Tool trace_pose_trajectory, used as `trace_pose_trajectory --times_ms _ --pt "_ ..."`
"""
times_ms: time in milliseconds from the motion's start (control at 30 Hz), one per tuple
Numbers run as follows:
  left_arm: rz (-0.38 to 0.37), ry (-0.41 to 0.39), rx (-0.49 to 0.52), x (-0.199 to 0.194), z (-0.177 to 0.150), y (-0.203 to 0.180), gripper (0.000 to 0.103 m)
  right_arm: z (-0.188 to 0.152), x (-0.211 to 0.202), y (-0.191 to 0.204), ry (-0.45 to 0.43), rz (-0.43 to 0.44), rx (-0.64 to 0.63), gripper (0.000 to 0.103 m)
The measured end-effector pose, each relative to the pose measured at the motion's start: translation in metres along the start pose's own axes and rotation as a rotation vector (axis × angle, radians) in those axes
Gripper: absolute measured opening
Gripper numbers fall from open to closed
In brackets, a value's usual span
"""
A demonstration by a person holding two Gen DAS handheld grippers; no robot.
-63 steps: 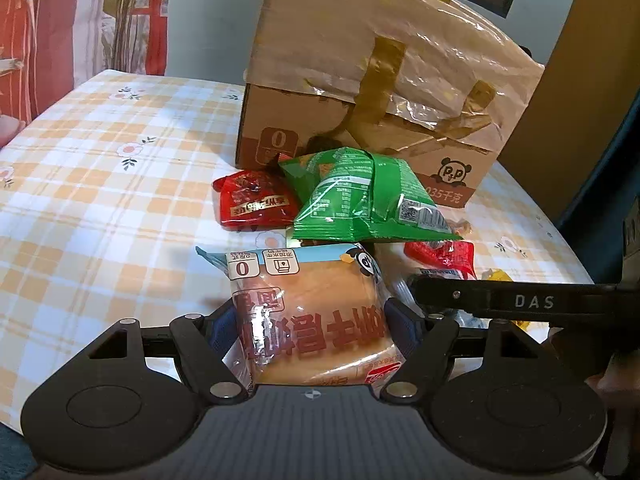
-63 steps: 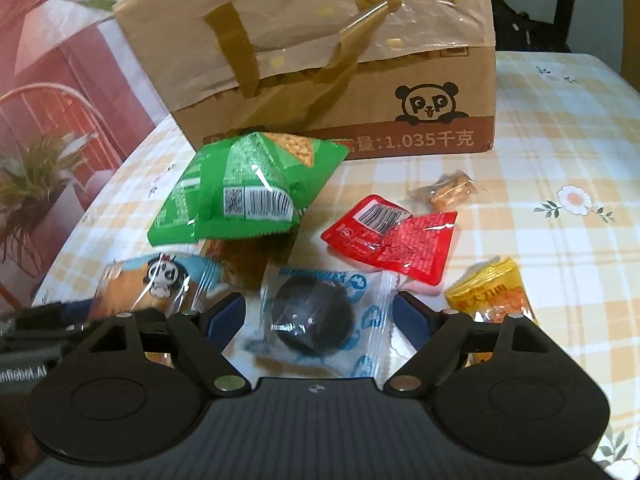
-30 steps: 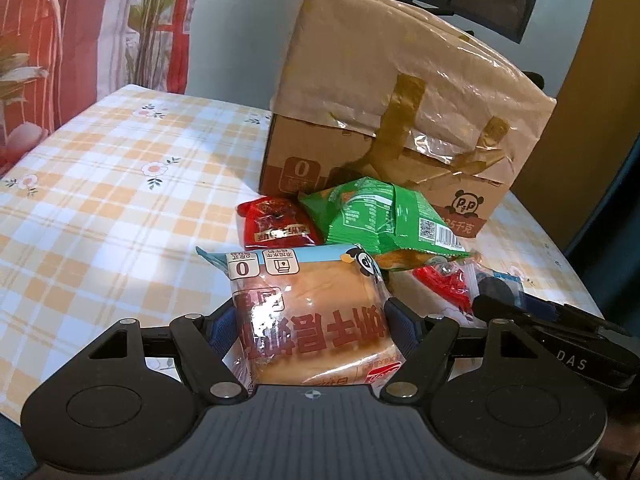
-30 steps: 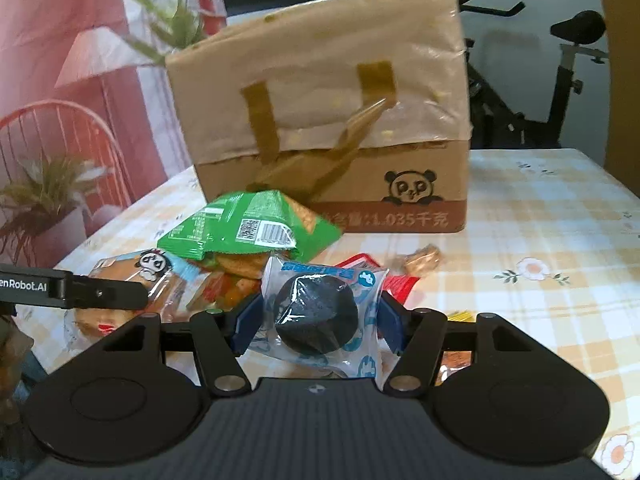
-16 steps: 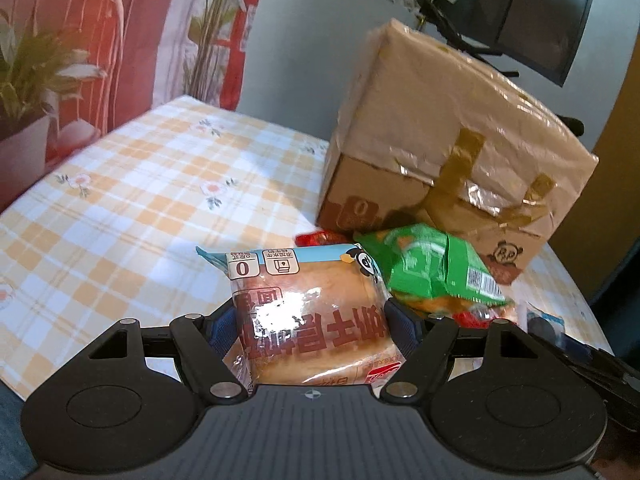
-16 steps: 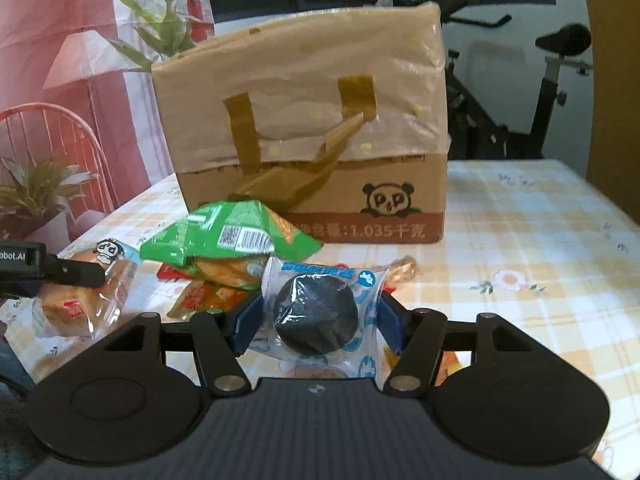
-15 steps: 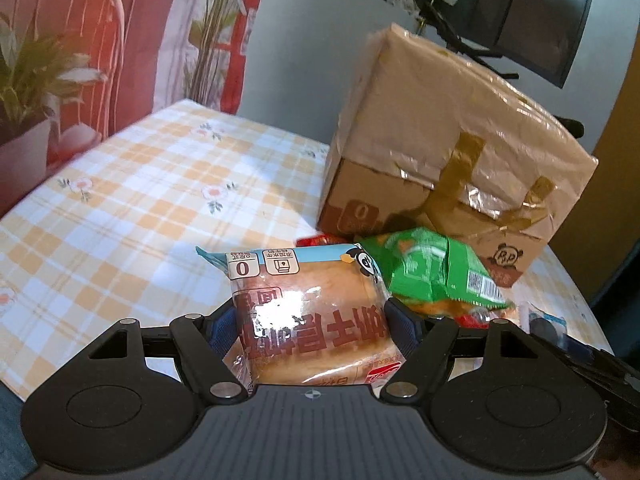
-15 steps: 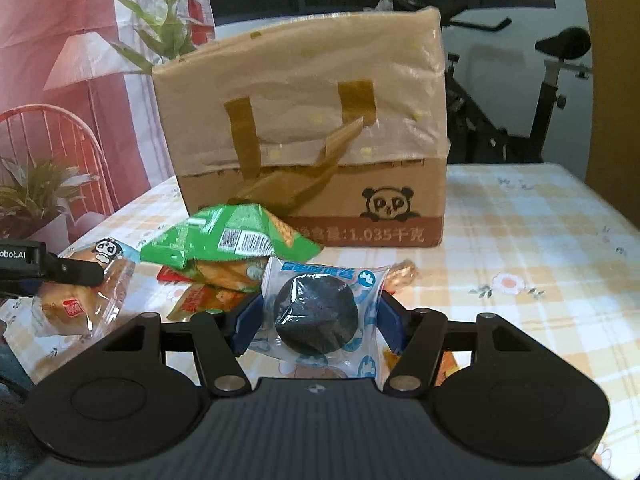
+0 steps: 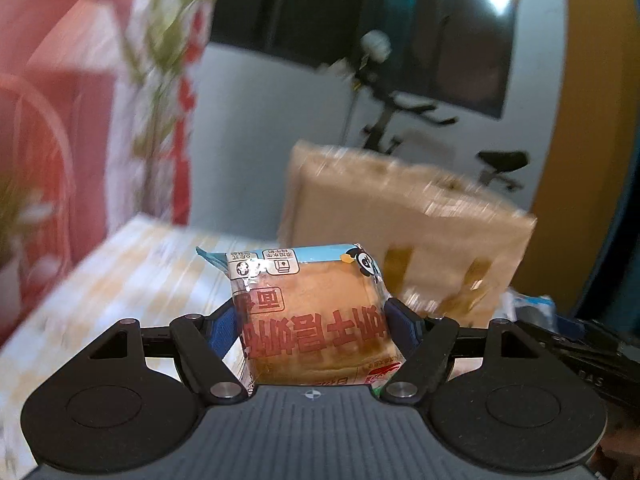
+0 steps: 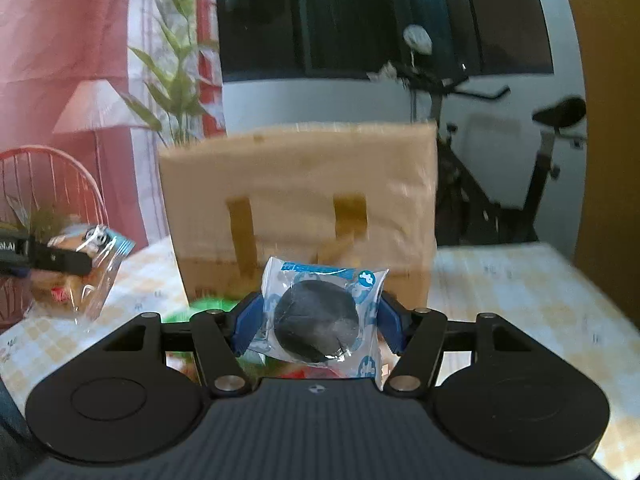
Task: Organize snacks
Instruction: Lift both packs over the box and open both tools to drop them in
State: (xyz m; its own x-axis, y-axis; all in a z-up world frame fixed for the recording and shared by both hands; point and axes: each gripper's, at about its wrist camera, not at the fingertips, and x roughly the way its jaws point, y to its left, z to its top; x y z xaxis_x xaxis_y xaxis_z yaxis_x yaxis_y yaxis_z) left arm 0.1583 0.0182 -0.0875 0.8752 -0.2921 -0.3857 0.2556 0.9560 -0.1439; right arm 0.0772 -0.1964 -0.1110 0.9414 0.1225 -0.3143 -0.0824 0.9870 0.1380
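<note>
Now the bread packet (image 9: pixel 312 316) sits clamped in my left gripper (image 9: pixel 310 330), the dark cake packet (image 10: pixel 318 316) in my right gripper (image 10: pixel 318 326), both lifted before the cardboard box (image 10: pixel 300 200); neither is boxed yet, I judge.

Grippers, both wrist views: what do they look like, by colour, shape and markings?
The left gripper and right gripper match: a ribbed dark grey body with a small crosshair mark, two round black discs, black linkage arms with silver pivot screws, and blue finger pads. White lettering runs along each gripper's side, only partly readable. No cables or sleeves show.
</note>
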Motion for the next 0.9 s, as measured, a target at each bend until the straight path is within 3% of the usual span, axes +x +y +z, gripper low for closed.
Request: trace_pose_trajectory --times_ms 267,467,667,800,900 --pt "-0.069 -0.087 0.017 0.025 0.074 -0.021 0.078 0.073 0.017 -0.002 -0.131 0.07 -0.002 0.063" --pt "-0.11 -0.077 0.074 0.068 0.12 -0.038 0.078 0.131 0.055 -0.013 -0.148 0.085 -0.034 0.063" --pt "-0.104 0.019 0.054 0.127 0.136 -0.037 0.078 0.165 0.115 -0.035 -0.043 0.067 -0.016 0.063" --pt "-0.083 0.071 0.053 0.154 0.135 -0.037 0.078 0.172 0.15 -0.046 0.076 -0.008 -0.003 0.063" --pt "-0.069 0.109 0.064 0.17 0.132 -0.038 0.078 0.17 0.163 -0.052 0.127 -0.012 0.008 0.063"
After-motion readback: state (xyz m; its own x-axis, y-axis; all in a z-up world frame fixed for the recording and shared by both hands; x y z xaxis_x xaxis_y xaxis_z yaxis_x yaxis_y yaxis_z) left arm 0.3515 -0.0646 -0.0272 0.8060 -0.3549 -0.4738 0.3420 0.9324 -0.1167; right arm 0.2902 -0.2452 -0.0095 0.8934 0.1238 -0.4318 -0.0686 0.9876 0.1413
